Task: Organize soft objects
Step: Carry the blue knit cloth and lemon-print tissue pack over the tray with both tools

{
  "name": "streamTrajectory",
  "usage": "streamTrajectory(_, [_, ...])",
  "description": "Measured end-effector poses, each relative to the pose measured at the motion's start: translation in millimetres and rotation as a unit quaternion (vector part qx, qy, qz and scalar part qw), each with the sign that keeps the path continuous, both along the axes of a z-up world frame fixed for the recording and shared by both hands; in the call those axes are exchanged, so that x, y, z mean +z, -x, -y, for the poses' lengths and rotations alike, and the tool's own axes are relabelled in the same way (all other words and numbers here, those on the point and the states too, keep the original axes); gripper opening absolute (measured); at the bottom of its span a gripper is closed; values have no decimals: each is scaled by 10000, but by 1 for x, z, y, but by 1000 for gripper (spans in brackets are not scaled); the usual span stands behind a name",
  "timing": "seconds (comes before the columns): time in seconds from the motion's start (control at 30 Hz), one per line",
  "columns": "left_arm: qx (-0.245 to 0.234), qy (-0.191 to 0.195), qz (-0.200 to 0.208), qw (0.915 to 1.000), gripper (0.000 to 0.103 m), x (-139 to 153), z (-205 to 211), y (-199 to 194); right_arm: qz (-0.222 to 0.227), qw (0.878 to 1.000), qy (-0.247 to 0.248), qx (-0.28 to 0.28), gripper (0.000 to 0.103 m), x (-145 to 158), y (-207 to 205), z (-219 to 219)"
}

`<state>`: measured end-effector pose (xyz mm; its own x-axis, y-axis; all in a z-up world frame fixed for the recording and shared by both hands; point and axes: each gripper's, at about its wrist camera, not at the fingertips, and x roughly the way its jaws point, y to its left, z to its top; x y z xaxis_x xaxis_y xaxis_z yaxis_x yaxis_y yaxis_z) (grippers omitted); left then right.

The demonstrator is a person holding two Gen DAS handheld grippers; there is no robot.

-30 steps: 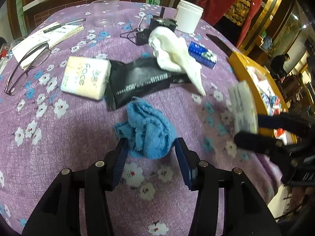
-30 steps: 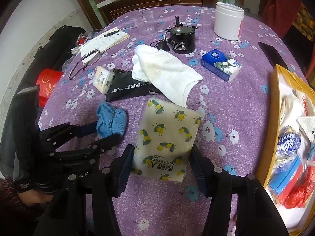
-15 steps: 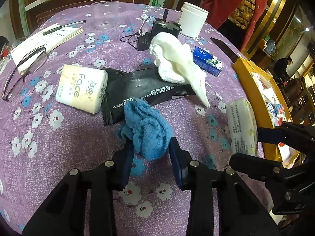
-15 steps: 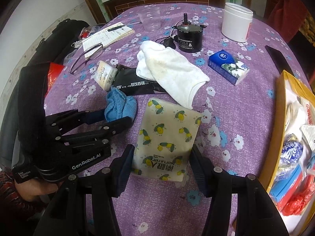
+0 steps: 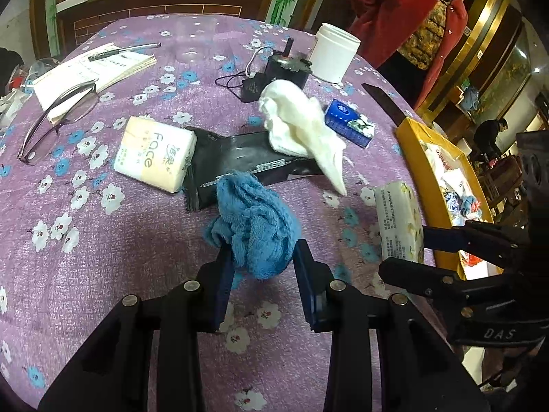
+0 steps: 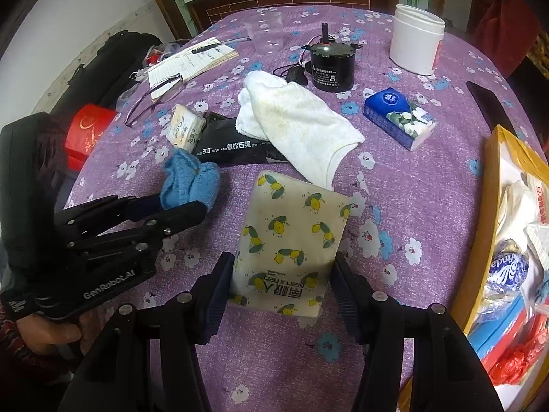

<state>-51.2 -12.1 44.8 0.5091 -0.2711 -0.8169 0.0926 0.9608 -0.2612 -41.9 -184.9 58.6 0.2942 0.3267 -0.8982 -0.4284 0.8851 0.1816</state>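
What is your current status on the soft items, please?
Left gripper shut on blue cloth. Right gripper shut on lemon tissue pack. Nothing blocking yellow box.

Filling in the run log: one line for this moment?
left gripper: shut on blue cloth | right gripper: shut on lemon-print tissue pack

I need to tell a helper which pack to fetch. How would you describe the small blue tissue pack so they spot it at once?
On the purple flowered tablecloth, look toward the yellow box at the right edge, then just in front of the white jar. The small blue tissue pack lies right of the white towel. It is the only pack that is dark blue with white flowers.
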Motion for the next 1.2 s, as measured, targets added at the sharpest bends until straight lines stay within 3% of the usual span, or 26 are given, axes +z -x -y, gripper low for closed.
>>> streamTrajectory(0.5, [-804, -48, 273, 9964, 32, 28, 75, 2, 187, 9975, -188, -660, 57, 19, 2, 68])
streamTrajectory(1.2, [-2110, -153, 468, 9762, 32, 44, 197, 6, 478, 9790, -350, -1948, 57, 41, 4, 194])
